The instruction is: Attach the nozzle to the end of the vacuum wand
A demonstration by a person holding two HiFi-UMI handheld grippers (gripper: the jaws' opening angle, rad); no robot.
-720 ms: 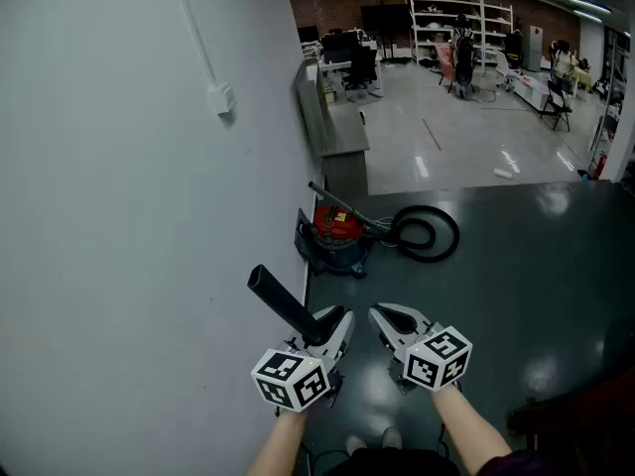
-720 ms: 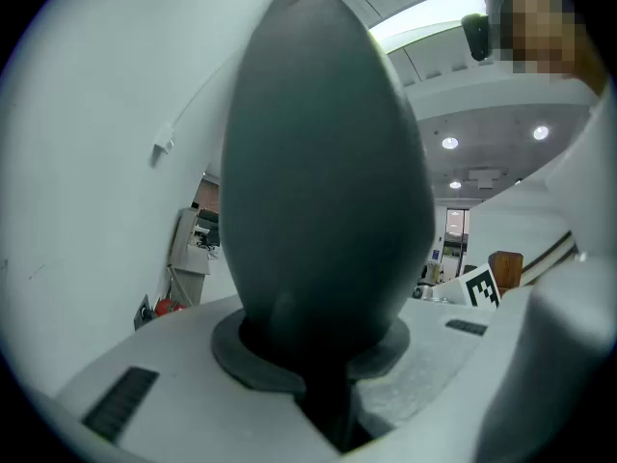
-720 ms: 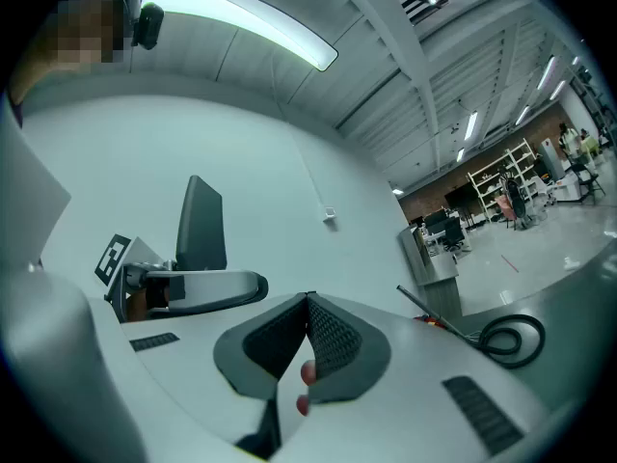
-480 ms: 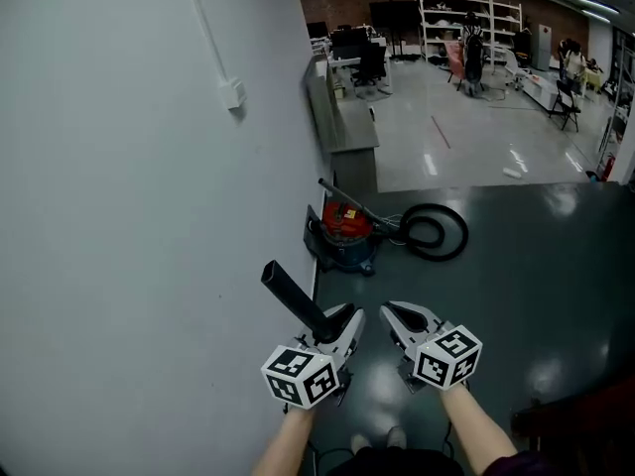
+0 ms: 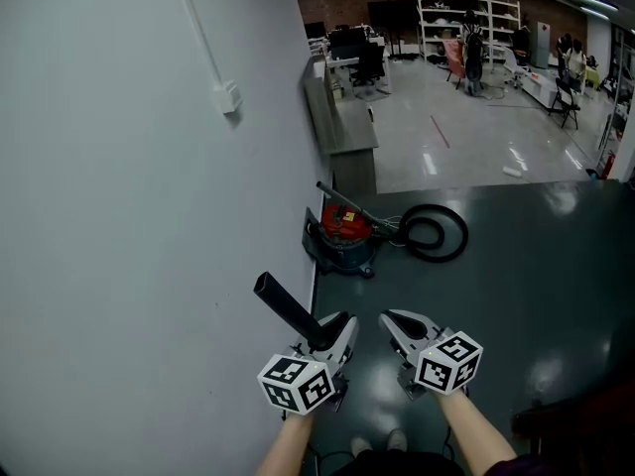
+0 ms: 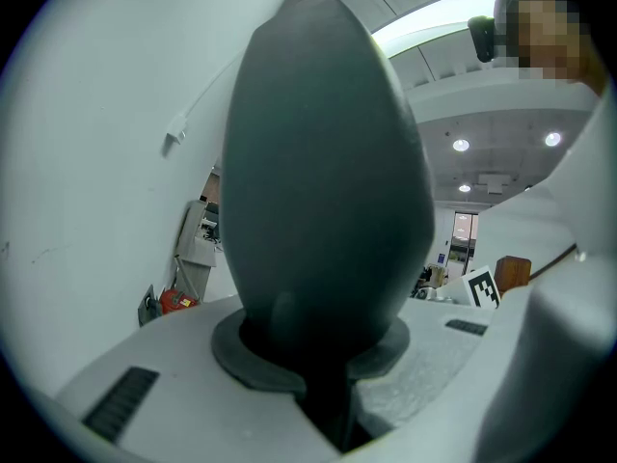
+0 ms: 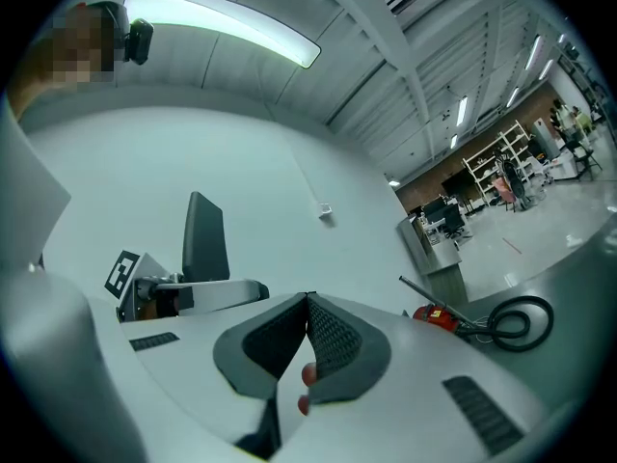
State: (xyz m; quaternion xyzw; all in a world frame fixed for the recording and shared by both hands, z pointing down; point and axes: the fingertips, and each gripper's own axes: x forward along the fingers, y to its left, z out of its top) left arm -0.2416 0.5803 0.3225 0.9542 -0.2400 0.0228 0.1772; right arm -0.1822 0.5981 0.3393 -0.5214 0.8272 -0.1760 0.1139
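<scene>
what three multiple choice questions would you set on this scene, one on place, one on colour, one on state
1. Where is the vacuum? A by the wall B on a desk C on a shelf
2. Its top is: A green B red C white
3. The right gripper is: A wide open B shut, empty C shut on a brush
Answers: A, it stands at the wall's foot; B, the top shows red; B, its fingers meet with nothing between.

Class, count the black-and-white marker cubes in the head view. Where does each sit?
2. One black-and-white marker cube sits on the left gripper, behind the black plastic nozzle it grips; the other on the right gripper beside it. None appears hidden.
</scene>
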